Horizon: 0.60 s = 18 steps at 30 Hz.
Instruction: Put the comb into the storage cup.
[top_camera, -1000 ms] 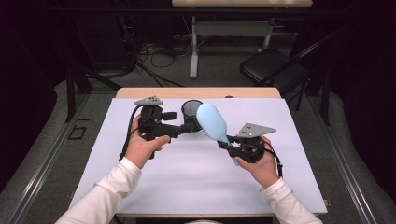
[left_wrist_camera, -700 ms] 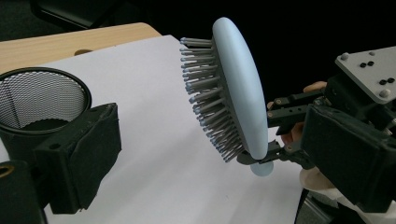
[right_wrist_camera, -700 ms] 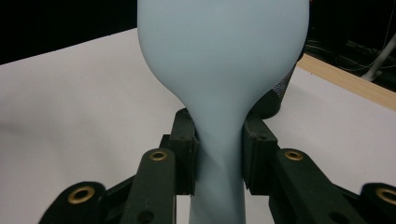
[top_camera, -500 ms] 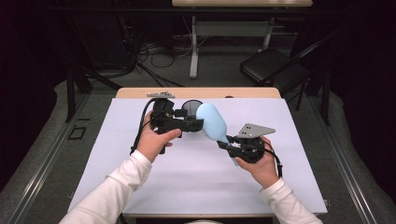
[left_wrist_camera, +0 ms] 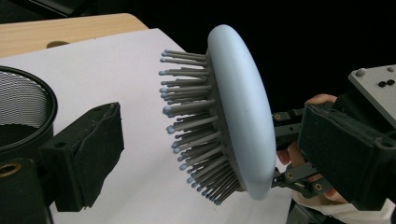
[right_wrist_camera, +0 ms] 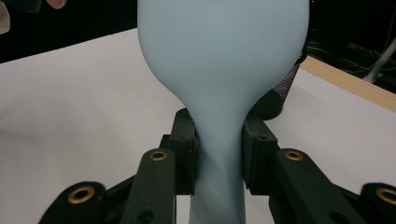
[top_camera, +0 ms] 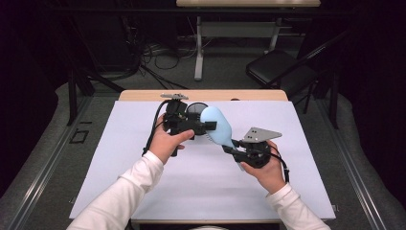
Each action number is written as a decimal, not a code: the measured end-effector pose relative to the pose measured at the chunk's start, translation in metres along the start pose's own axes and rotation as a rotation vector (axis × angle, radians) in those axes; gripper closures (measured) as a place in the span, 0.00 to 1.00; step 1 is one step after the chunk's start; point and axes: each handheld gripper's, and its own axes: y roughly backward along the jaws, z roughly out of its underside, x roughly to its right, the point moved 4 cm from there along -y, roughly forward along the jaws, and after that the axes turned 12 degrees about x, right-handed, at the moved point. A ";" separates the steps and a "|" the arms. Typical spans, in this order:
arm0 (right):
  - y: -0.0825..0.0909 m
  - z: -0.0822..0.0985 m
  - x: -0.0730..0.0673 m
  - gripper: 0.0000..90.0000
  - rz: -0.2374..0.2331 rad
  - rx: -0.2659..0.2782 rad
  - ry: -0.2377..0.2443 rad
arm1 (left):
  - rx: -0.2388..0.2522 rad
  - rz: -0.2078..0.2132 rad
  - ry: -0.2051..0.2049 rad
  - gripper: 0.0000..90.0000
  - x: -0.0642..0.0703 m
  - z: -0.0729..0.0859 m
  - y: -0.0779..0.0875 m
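The white table cover (top_camera: 201,191) takes up most of the desk, and the work happens toward its far edge. There sits a black mesh cup (top_camera: 196,110) (a pen holder, I would guess), close behind the hands.

The pale blue hairbrush (top_camera: 216,125) is off the surface, held up between the 2 grippers with its bristles (left_wrist_camera: 196,121) turned toward the left one and the mesh cup. The right gripper (top_camera: 234,149) has its 2 jaws clamped on the brush's narrow handle (right_wrist_camera: 218,154), so the wide head stands free and presented to the other hand.

The left gripper (top_camera: 208,125) sits right at the brush head, jaws spread wide and closing a little just now, nothing pinched between them; one padded jaw faces the bristle tips. My guess is it means to take the head.
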 end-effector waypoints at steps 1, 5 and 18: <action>0.000 0.000 0.000 0.77 -0.001 0.000 0.000 | -0.003 0.000 0.002 0.08 0.000 0.000 -0.001; -0.001 0.000 -0.001 0.77 0.000 0.001 0.002 | -0.009 0.008 0.008 0.09 0.001 0.001 -0.005; -0.001 0.000 -0.002 0.77 -0.003 0.002 0.007 | -0.013 0.005 0.025 0.16 0.002 0.003 -0.013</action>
